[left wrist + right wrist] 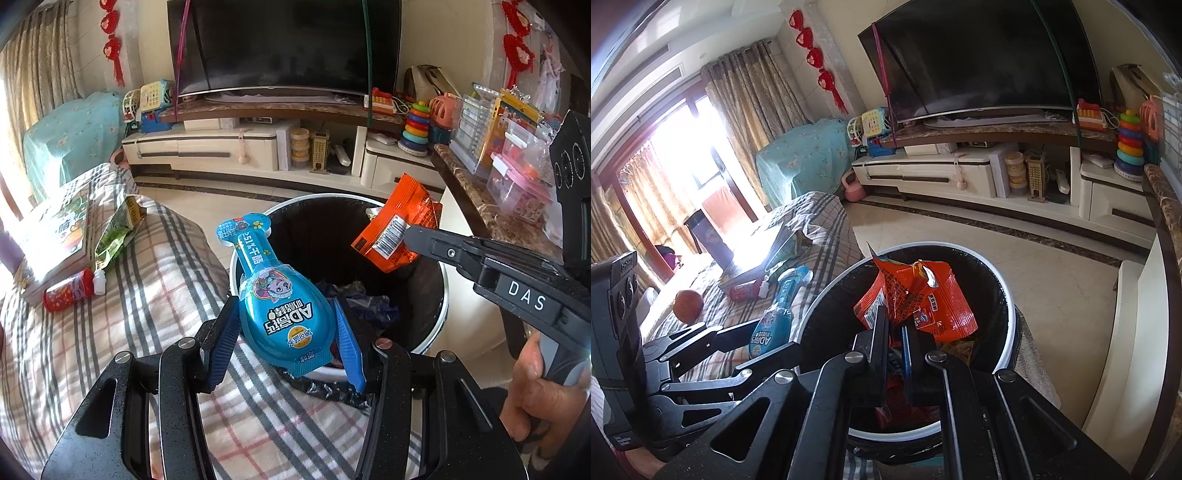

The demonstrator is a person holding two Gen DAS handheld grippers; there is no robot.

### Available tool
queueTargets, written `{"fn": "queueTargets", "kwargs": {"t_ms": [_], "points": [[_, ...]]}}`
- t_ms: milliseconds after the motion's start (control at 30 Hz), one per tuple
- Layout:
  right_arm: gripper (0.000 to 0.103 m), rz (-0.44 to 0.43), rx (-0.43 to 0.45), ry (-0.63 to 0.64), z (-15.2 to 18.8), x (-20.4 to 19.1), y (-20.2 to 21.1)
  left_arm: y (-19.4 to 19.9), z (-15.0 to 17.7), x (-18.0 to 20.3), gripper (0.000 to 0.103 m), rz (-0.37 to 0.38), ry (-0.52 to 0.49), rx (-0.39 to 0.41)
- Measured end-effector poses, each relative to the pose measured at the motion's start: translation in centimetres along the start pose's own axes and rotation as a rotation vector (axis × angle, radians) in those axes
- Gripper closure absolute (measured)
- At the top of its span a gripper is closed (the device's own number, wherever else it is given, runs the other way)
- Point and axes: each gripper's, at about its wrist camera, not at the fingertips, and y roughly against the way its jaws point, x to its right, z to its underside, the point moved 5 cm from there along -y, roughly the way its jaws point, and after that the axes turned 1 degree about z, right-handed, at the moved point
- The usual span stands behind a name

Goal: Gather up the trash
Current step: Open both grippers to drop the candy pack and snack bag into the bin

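My left gripper [286, 325] is shut on a blue snack package [275, 295] and holds it over the near rim of the round black trash bin [255, 221]. My right gripper [895, 325] is shut on an orange wrapper [923, 295] and holds it above the bin's opening [1001, 280]. In the left wrist view the orange wrapper [402, 225] hangs over the bin's right side, pinched by the right gripper [410, 232]. The blue package also shows in the right wrist view [775, 317]. The bin holds dark crumpled trash [369, 299].
A plaid-covered sofa [92, 350] lies left of the bin, bearing a green wrapper [116, 232], a red tube [70, 291], books [59, 236] and an orange fruit [687, 301]. A TV stand [258, 147] with toys stands behind. A marble counter [476, 199] runs on the right.
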Motion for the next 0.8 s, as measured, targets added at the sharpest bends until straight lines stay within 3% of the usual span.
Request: {"fn": "queueTargets", "kwargs": {"t_ms": [800], "points": [[0.097,0.017,-0.053,0.007,-0.9,0.6,-2.1,-3.2,-0.5,0.3,0.054,-0.013,-0.010,-0.054]]}}
